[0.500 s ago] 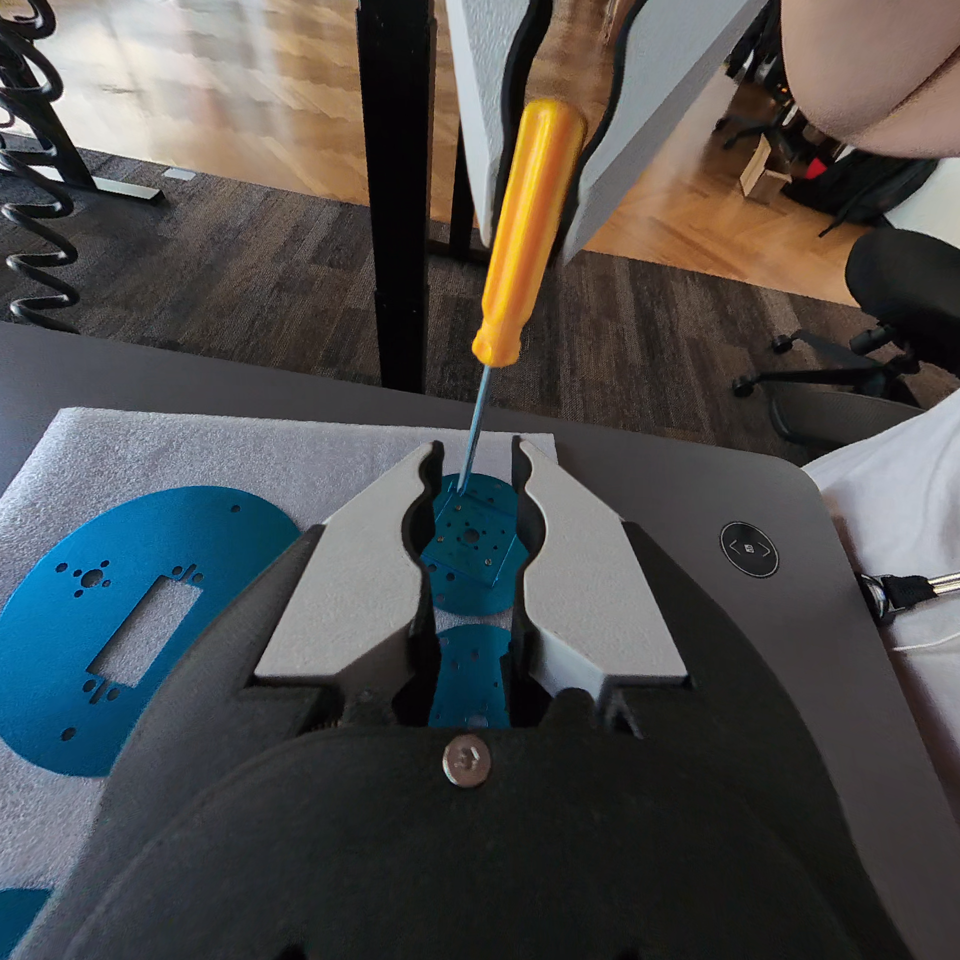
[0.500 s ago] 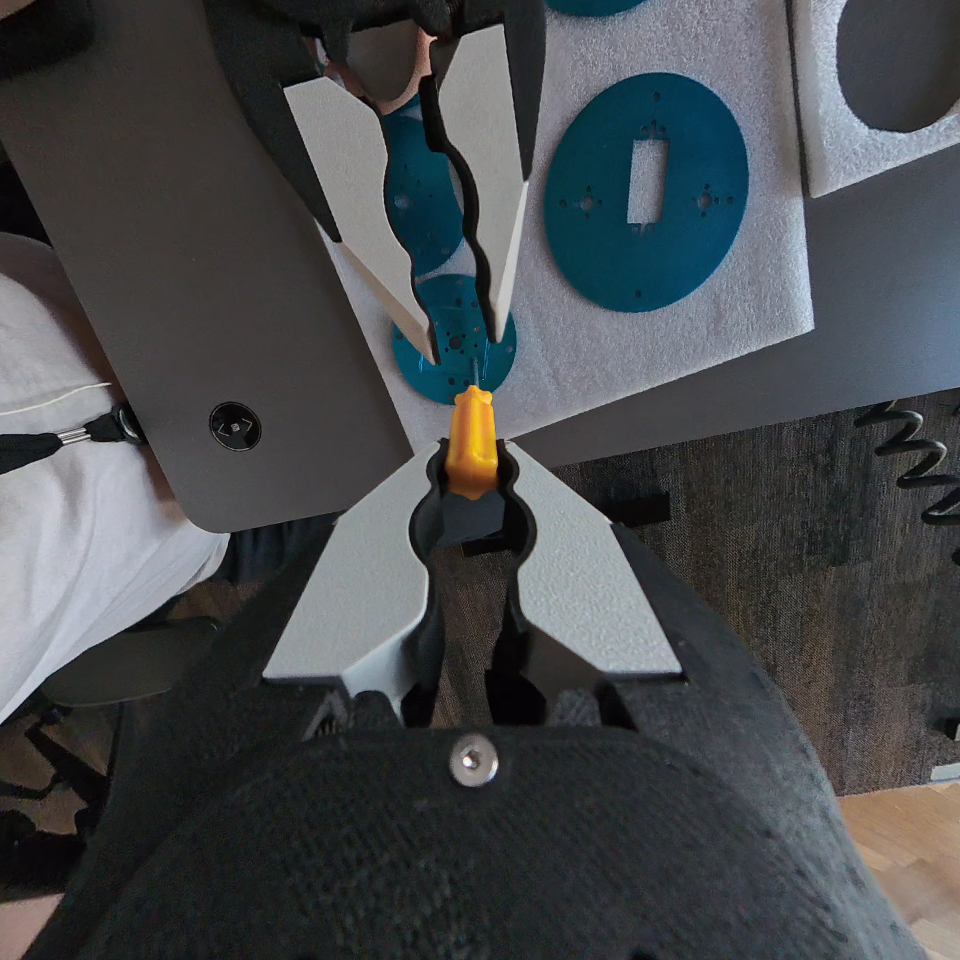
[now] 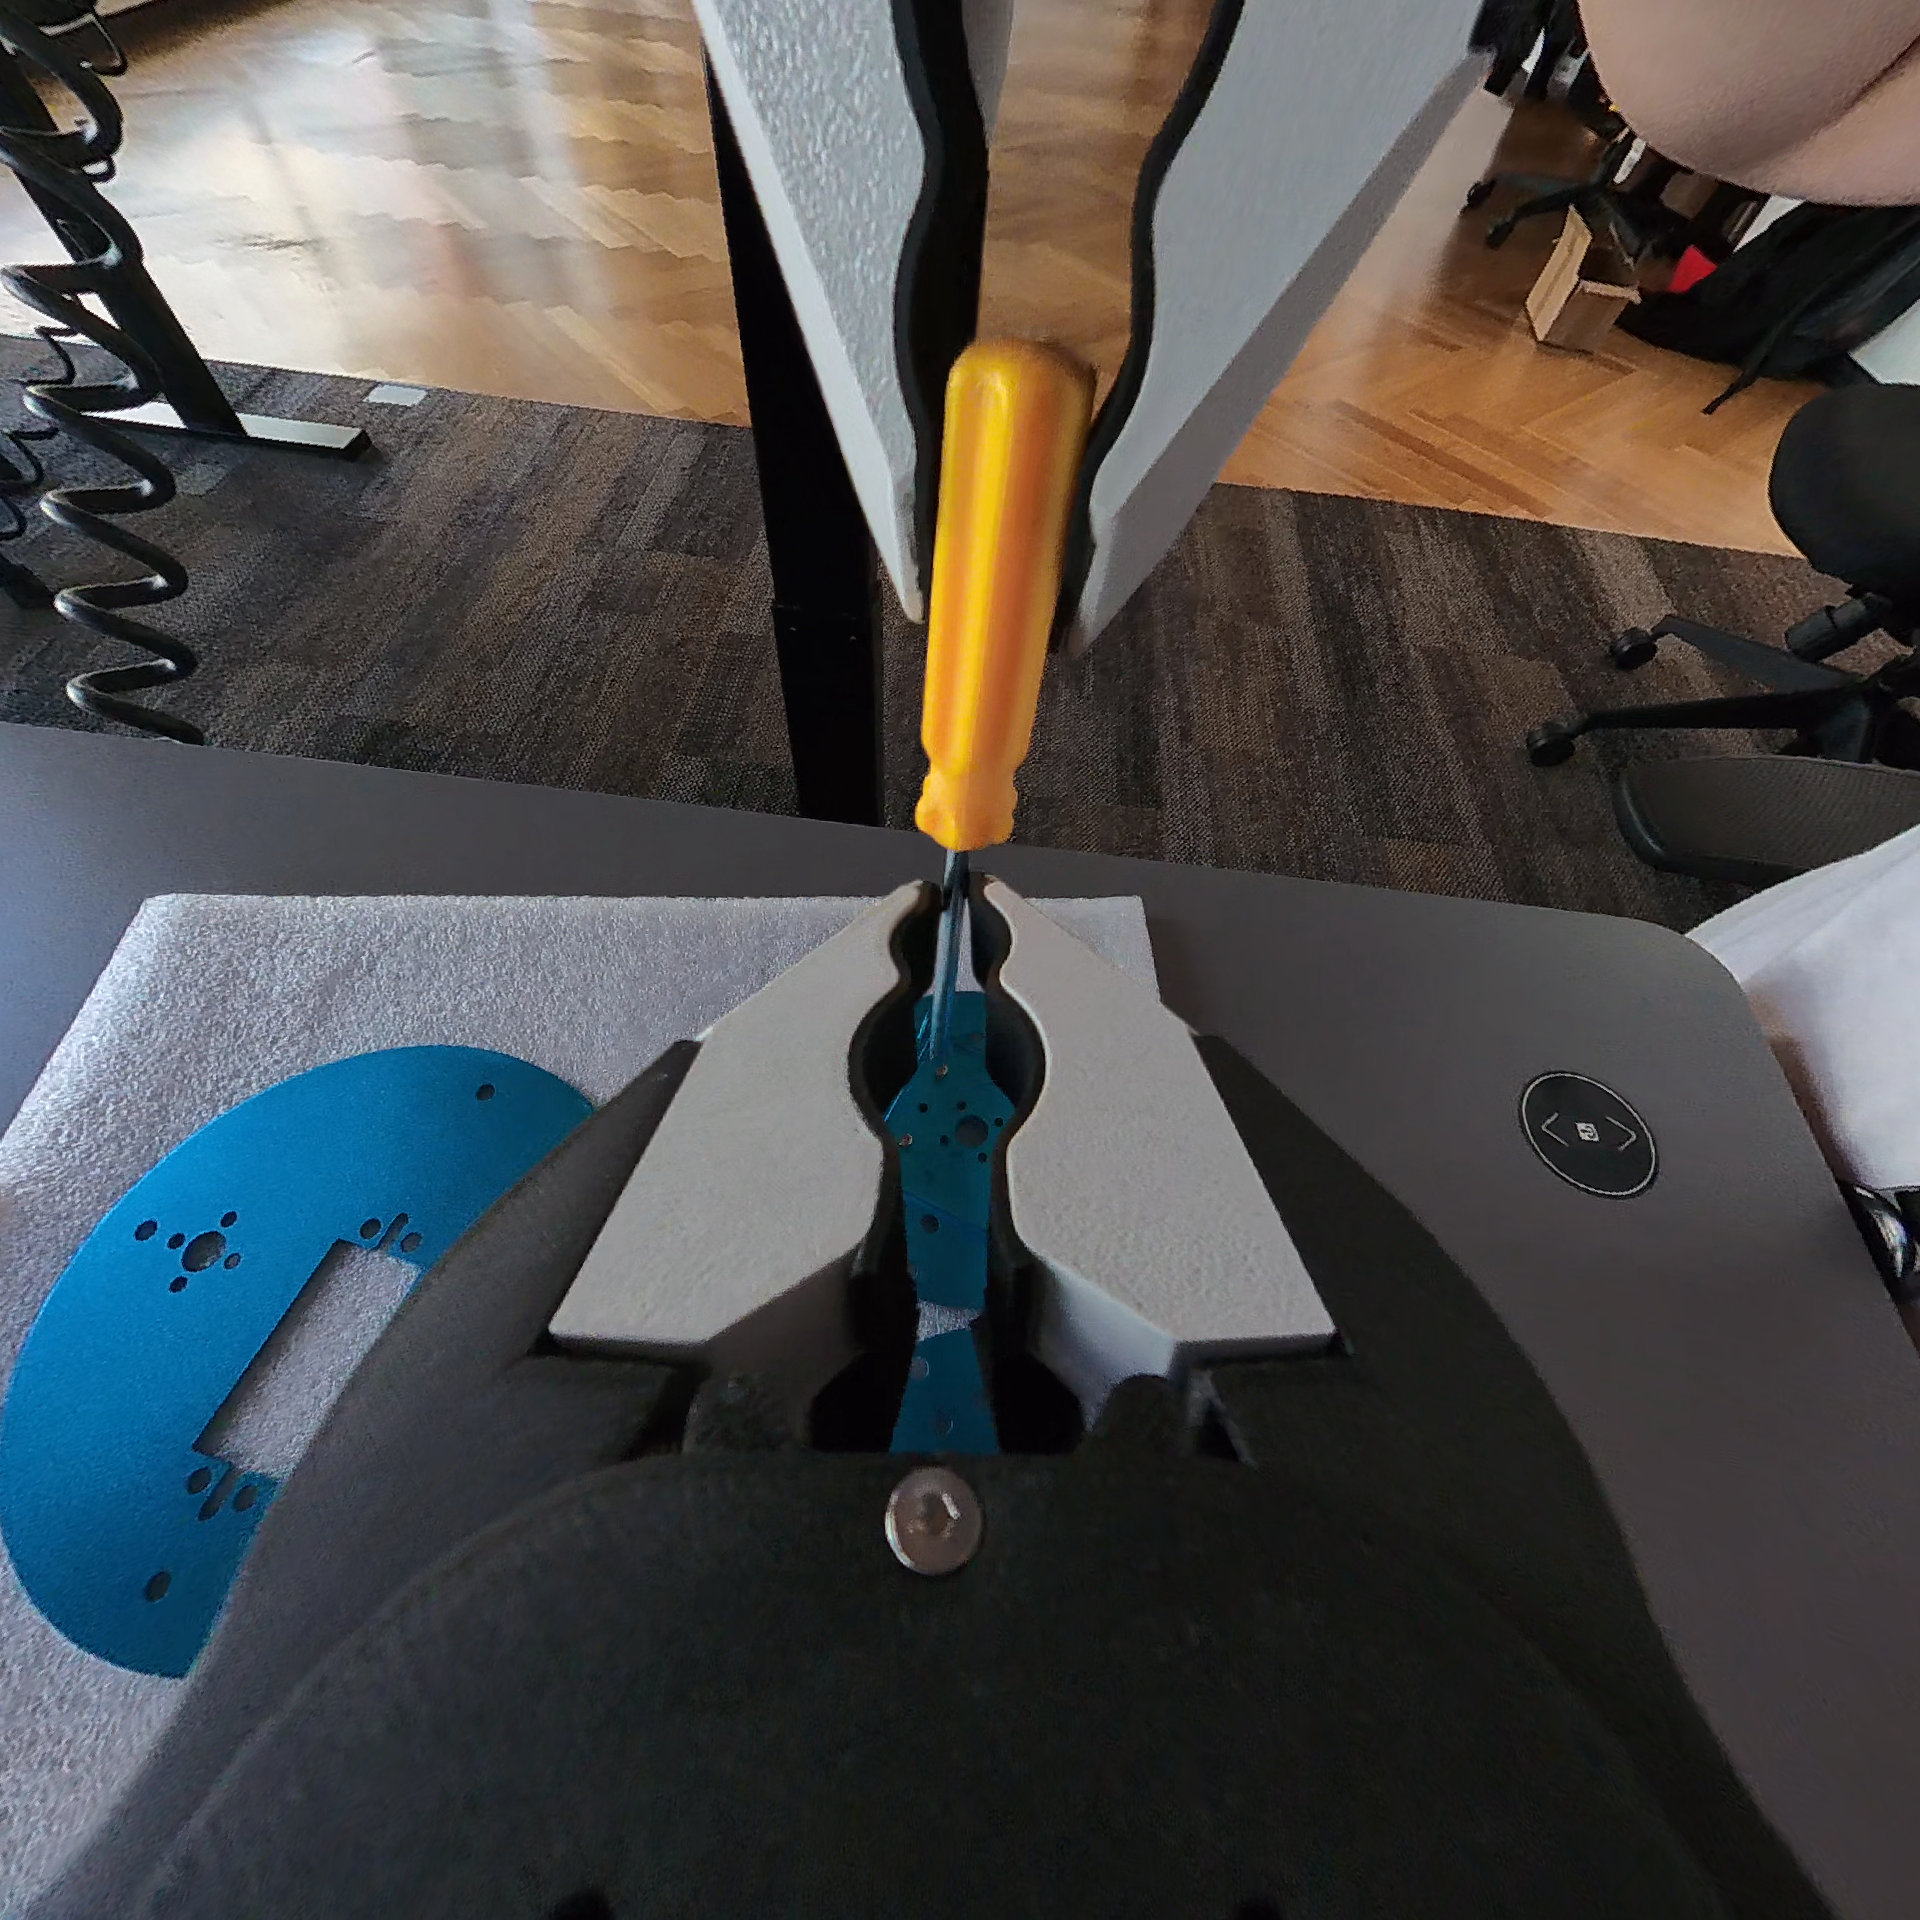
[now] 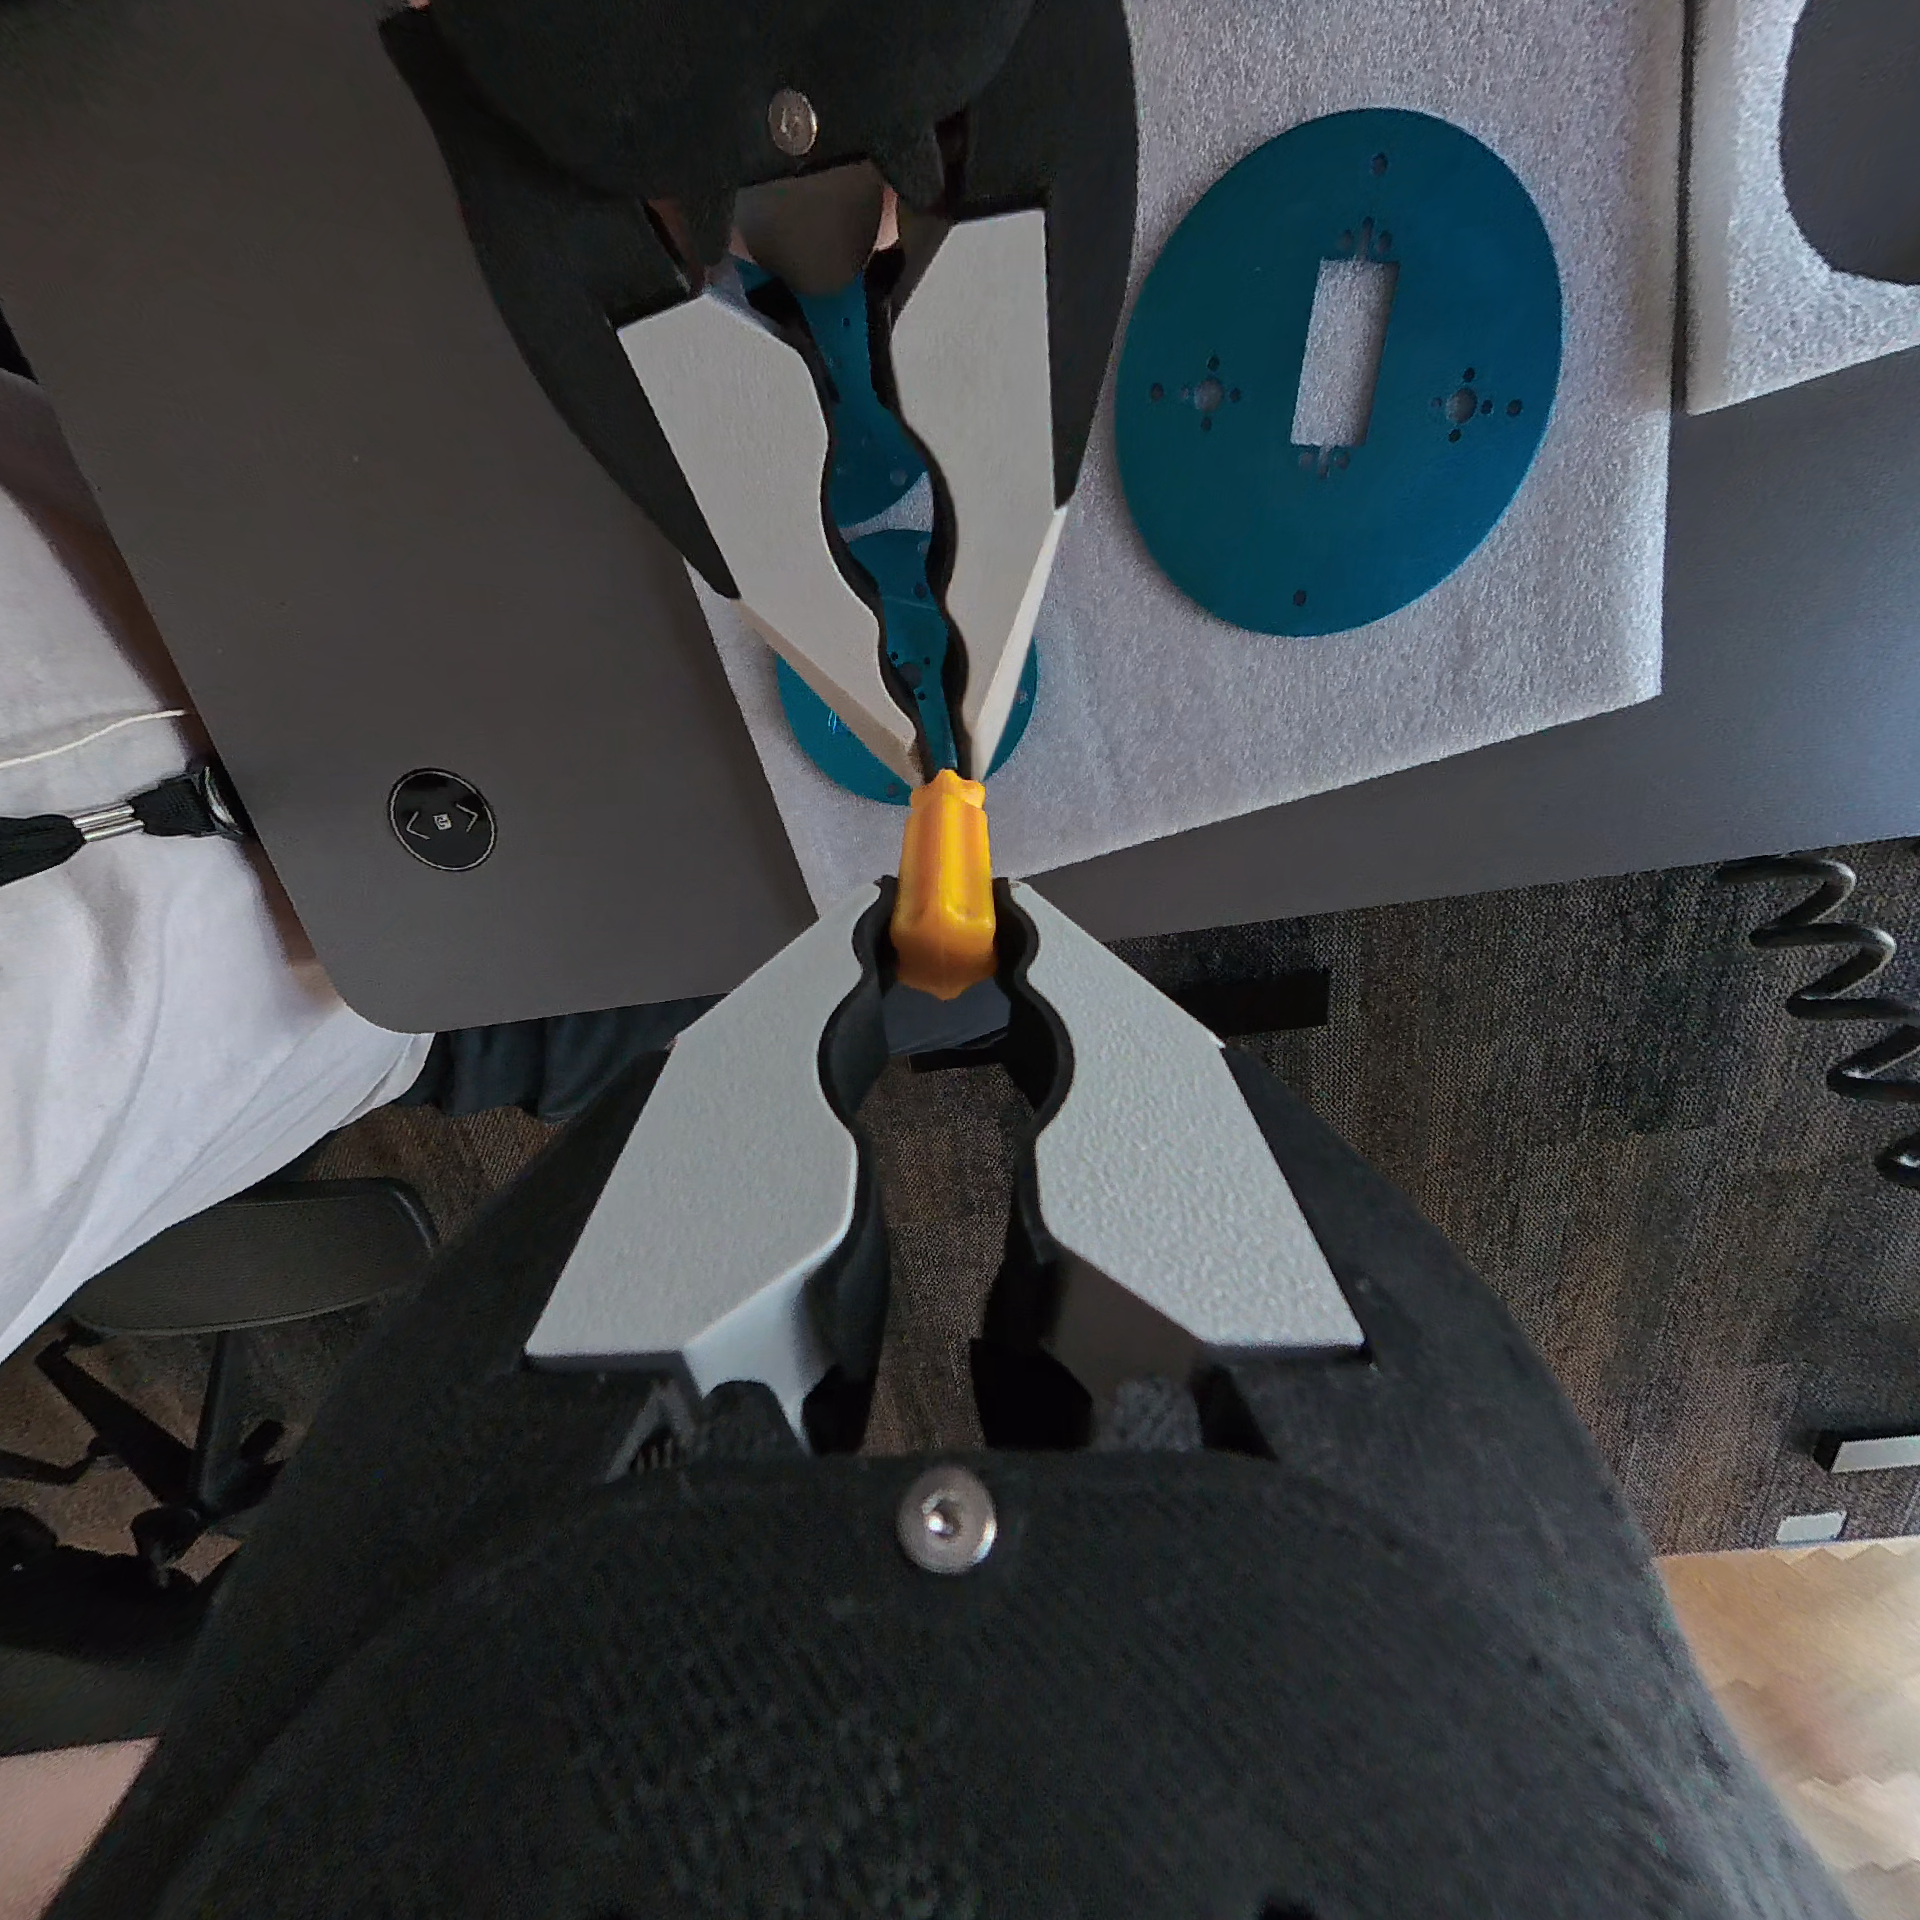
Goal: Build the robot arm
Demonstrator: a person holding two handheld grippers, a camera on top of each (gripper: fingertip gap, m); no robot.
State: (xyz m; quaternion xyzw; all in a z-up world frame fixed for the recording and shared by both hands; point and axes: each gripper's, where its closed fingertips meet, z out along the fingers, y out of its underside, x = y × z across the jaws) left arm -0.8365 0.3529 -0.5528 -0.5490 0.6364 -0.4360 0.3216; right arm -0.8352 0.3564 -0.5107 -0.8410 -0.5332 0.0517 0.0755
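My right gripper point(image 4: 940, 894) is shut on the handle of an orange screwdriver point(image 4: 940, 883), which points down at the table. In the left wrist view the right gripper point(image 3: 997, 613) comes in from above with the screwdriver point(image 3: 997, 582) nearly upright. Its thin shaft passes between my left gripper's tips point(image 3: 951, 894), which are closed in around it. The shaft's tip rests on a small blue perforated disc point(image 3: 951, 1122) on white foam point(image 3: 416, 966). The disc point(image 4: 831, 727) also shows under my left gripper point(image 4: 940, 764) in the right wrist view.
A large blue oval plate point(image 3: 208, 1299) with a rectangular slot lies on the foam point(image 4: 1247, 707); it also shows in the right wrist view point(image 4: 1340, 374). A second foam piece point(image 4: 1745, 260) lies beyond. The dark table point(image 3: 1403, 1039) has a round button point(image 3: 1587, 1132). A person in white point(image 4: 104, 935) sits at its corner; a coiled cable point(image 4: 1849, 987) hangs off the edge. The grippers' ends are close to 5 cm from one another. My left tips are roughly 7 cm from the small blue perforated disc point(image 3: 951, 1122).
My left gripper's fingers have closed from open to a narrow gap around the screwdriver shaft. The right gripper and screwdriver have come nearer and stand more upright.
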